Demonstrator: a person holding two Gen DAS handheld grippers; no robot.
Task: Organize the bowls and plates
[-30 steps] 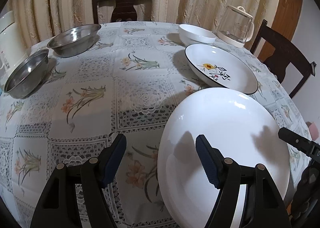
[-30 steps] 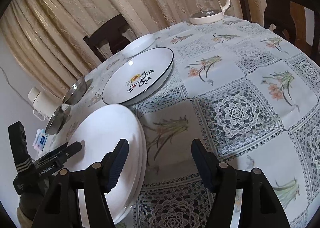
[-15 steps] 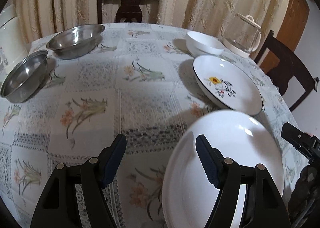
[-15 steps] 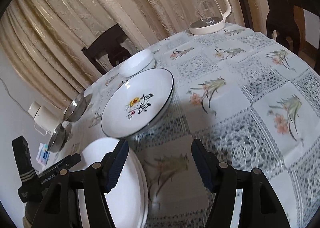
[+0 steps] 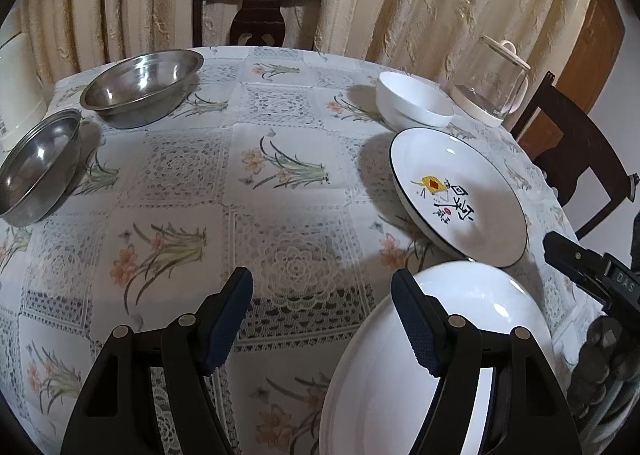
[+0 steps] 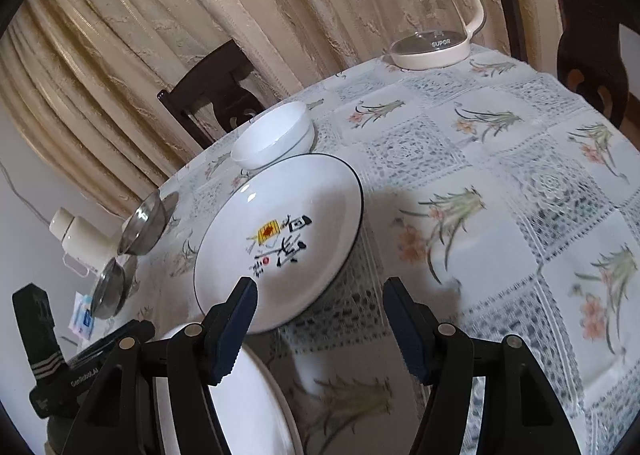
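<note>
A plain white plate [image 5: 400,367] lies at the near right of the table, partly under my open left gripper [image 5: 322,319]; its rim also shows as the white plate [image 6: 248,411] below my open right gripper [image 6: 318,325]. Beyond it sits a black-rimmed plate with painted characters [image 5: 456,191], the same painted plate [image 6: 280,239] just ahead of the right fingertips. A white bowl [image 5: 414,105], seen too as the white bowl [image 6: 274,137], stands behind that. Two steel bowls [image 5: 140,85] [image 5: 34,171] rest at the far left. Both grippers hold nothing.
A glass kettle [image 5: 496,83], also the kettle [image 6: 430,15], stands at the table's far right. Dark wooden chairs [image 5: 256,3] [image 5: 576,159] ring the floral tablecloth [image 5: 280,183]. A white appliance [image 6: 80,243] sits off the left edge.
Both grippers have moved forward and risen away from the plain white plate, which now sits lower in both views. The painted plate is closer to the right gripper.
</note>
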